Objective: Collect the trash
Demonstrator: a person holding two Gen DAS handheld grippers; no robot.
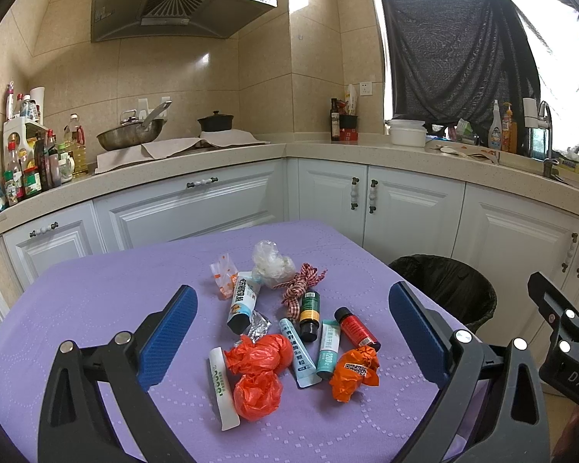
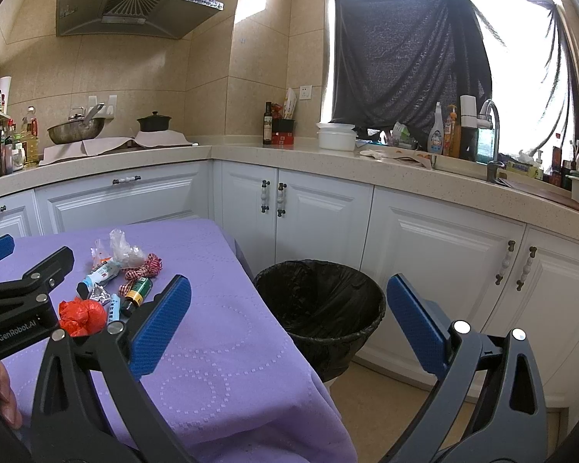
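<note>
A pile of trash lies on the purple tablecloth [image 1: 96,308]: orange plastic bags [image 1: 258,370], an orange wrapper [image 1: 353,372], several tubes [image 1: 299,351], a red bottle [image 1: 357,328], a green bottle [image 1: 310,314], a checked ribbon [image 1: 299,289] and a clear bag [image 1: 272,262]. My left gripper [image 1: 293,332] is open and empty, held above the pile. My right gripper [image 2: 289,324] is open and empty, over the table's right edge beside the black-lined trash bin [image 2: 320,308]. The pile also shows in the right wrist view [image 2: 108,289].
The bin [image 1: 444,285] stands on the floor right of the table. White cabinets [image 2: 424,262] and a counter with a wok [image 1: 131,135], a pot [image 1: 215,121], bottles and a sink tap [image 2: 490,131] run behind.
</note>
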